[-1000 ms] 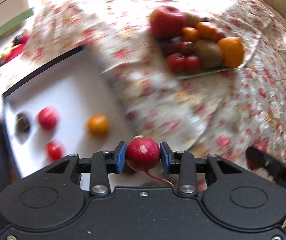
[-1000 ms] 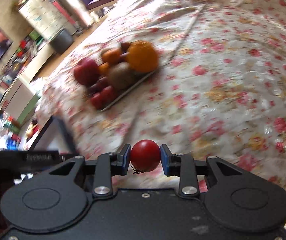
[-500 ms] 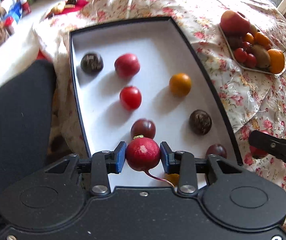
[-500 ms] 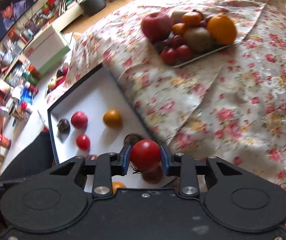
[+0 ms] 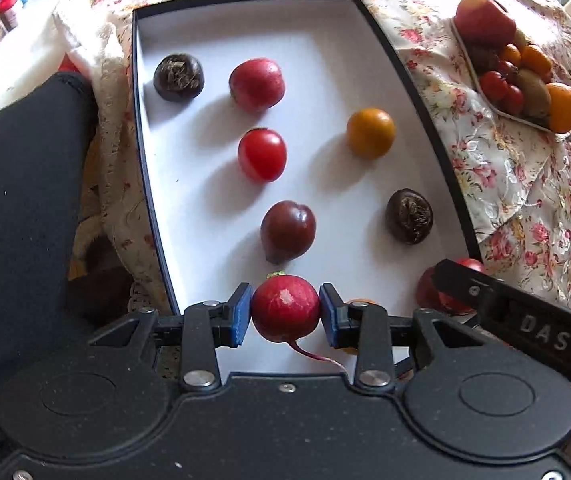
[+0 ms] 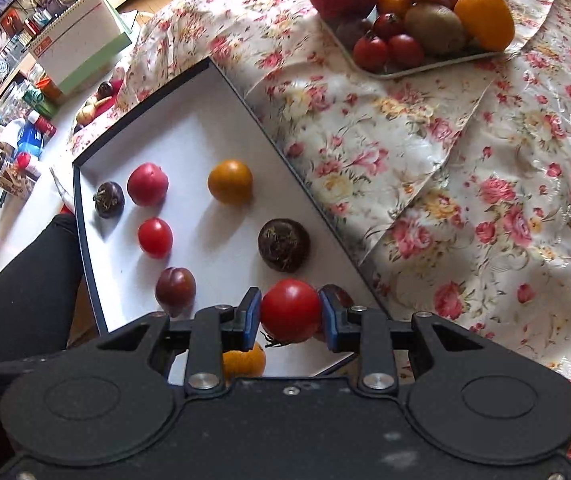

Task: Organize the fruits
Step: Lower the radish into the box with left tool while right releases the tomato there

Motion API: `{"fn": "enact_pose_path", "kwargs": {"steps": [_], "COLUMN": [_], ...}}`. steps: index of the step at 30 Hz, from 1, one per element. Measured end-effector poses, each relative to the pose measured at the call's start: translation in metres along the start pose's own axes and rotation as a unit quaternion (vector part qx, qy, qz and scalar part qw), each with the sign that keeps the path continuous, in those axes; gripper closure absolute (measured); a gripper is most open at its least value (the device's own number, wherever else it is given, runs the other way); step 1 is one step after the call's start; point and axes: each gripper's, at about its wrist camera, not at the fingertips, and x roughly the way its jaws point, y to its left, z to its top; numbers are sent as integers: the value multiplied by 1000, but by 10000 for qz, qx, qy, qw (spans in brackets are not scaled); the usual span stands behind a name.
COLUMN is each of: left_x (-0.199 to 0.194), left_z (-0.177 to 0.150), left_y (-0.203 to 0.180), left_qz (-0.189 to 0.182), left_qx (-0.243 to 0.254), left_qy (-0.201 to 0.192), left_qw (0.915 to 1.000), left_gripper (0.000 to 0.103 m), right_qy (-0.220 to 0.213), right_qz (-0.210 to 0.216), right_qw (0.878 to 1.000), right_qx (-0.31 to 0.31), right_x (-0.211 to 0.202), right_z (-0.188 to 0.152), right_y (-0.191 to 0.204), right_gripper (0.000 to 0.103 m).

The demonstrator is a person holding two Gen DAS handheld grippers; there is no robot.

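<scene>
In the left wrist view, the left tool (image 5: 285, 314) is clamped on a red radish (image 5: 285, 307), its thin root trailing toward the camera, held just above the near edge of the white tray (image 5: 317, 40), a shallow black-rimmed box lying on the floral cloth (image 5: 505, 184). Six pieces already lie in the tray, in two loose rows: along the left edge a dark round fruit (image 5: 178, 77), a red fruit (image 5: 256, 85), a red tomato (image 5: 262, 154) and a dark plum (image 5: 288, 232); toward the right edge an orange fruit (image 5: 370, 133) and a second dark fruit (image 5: 409, 216). Beyond the tray's far right corner a plate (image 5: 525, 119) is piled with an apple, small oranges, tomatoes and a kiwi, so I judge the sorting roughly half done. The right tool's arm crosses the lower right corner and bears raised letters reading "DAS". In the right wrist view, the right tool (image 6: 290, 312) is clenched on a red tomato (image 6: 290, 310), held over the tray's near right corner, beside the second dark fruit. An orange piece (image 6: 245, 359) shows under the tool, likely a seventh fruit placed. The plate (image 6: 425, 68) sits well apart, toward the far edge of the cloth. Both held pieces are not yet set down. A white box at the upper left carries a red mark, too small to read.
</scene>
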Motion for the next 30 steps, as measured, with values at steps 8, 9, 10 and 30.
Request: {"fn": "enact_pose_path", "kwargs": {"steps": [8, 9, 10, 30], "left_x": [-5, -5, -6, -18], "left_z": [0, -1, -1, -10], "left_y": [1, 1, 0, 3], "left_qz": [113, 121, 118, 272], "left_qx": [-29, -23, -9, -166], "left_qy": [-196, -205, -216, -630], "left_qw": [9997, 9997, 9997, 9975], "left_gripper": [58, 58, 58, 58], "right_qy": [44, 38, 34, 94], "right_qz": [43, 34, 27, 87], "right_qw": [10000, 10000, 10000, 9997], "right_qx": [-36, -43, -48, -206], "right_x": [6, 6, 7, 21], "right_z": [0, 0, 0, 8], "right_y": [3, 4, 4, 17], "right_gripper": [70, 70, 70, 68]}}
